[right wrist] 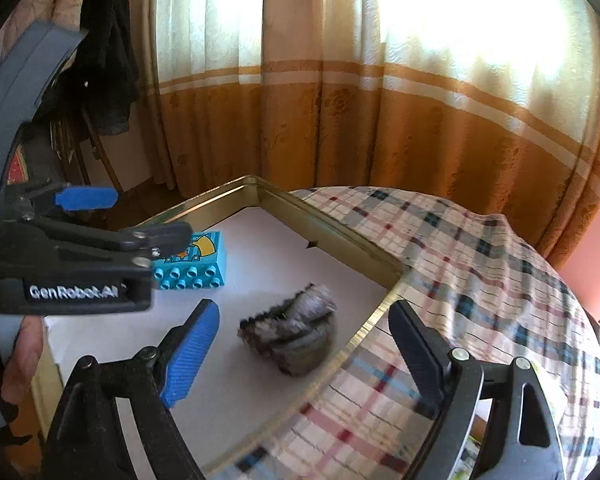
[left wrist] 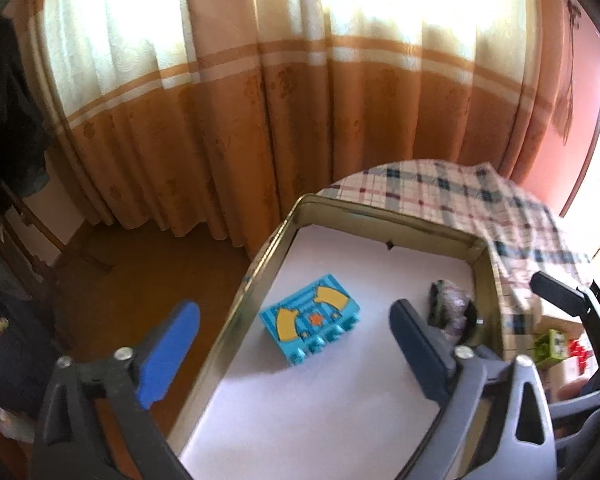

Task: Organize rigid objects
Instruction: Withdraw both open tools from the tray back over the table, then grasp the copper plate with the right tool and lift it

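Observation:
A gold tin tray [left wrist: 238, 312] [right wrist: 332, 224] with a white floor rests on a table. Inside it lies a blue toy brick [left wrist: 312, 320] [right wrist: 196, 264] printed with yellow shapes. Close to the tray's right wall is a grey-purple rough stone [left wrist: 450, 312] [right wrist: 292, 336]. My left gripper [left wrist: 294, 306] [right wrist: 140, 216] hovers open over the brick, one finger beyond the tray's left rim, pads clear of the brick. Over the stone my right gripper [right wrist: 303, 305] is open; its dark finger is out over the cloth. Neither gripper holds anything.
A plaid cloth [left wrist: 440, 188] [right wrist: 480, 260] covers the table behind and right of the tray. Orange and cream curtains [right wrist: 380, 120] hang behind. A chair with dark clothing [right wrist: 108, 60] stands at the left over wooden floor. A small green box [left wrist: 552, 344] sits at the right.

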### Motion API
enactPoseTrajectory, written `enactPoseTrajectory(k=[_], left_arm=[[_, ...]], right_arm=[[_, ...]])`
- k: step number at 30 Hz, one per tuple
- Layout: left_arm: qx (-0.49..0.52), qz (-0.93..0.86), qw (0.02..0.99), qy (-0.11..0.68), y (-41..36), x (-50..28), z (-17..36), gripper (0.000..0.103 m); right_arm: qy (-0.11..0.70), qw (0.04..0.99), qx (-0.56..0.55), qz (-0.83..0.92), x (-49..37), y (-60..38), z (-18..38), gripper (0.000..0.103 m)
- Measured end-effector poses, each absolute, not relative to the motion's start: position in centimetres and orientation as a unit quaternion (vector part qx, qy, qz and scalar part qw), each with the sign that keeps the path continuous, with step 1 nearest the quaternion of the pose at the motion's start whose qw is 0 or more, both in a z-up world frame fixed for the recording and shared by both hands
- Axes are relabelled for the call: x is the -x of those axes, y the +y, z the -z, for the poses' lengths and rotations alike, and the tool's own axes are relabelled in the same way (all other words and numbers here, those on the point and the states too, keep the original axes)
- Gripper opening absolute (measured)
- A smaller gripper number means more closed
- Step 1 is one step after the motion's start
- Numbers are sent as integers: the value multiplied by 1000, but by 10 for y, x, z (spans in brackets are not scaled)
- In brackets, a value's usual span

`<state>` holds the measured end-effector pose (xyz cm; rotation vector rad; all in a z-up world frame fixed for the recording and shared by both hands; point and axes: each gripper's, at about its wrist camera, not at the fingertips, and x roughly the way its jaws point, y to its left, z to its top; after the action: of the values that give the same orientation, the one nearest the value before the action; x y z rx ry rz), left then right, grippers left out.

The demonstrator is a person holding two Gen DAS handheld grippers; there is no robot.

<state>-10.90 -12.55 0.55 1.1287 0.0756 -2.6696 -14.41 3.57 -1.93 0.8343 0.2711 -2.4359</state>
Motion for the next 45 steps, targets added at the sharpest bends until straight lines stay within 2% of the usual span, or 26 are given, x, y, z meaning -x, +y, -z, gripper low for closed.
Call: enactPoseTrajectory(k=[8, 17, 23, 28, 34, 38, 45], left_arm=[[-353, 929, 101, 44, -90, 63, -8, 103], [-335, 939, 68, 24, -33, 31, 7, 103], [-339, 938, 69, 19, -25, 29, 15, 103], [-330, 941, 68, 29, -25, 26, 13, 103], [-332, 940, 65, 31, -22, 25, 18, 103], [-332, 940, 63, 33, -21, 24, 18, 103], [-334, 940, 58, 28, -16, 23, 19, 103]], right_arm=[[67, 235, -302, 922, 102, 124, 1, 88], [11, 169, -363, 916, 51, 209, 39, 88], [-17, 179, -404, 897, 40, 196, 64, 88], [19, 179, -412, 893, 32, 168, 77, 89], [-3, 165, -414, 895, 35, 163, 79, 90], [21, 171, -410, 896, 31, 155, 79, 90], [20, 189, -403, 895, 31, 163, 77, 87]])
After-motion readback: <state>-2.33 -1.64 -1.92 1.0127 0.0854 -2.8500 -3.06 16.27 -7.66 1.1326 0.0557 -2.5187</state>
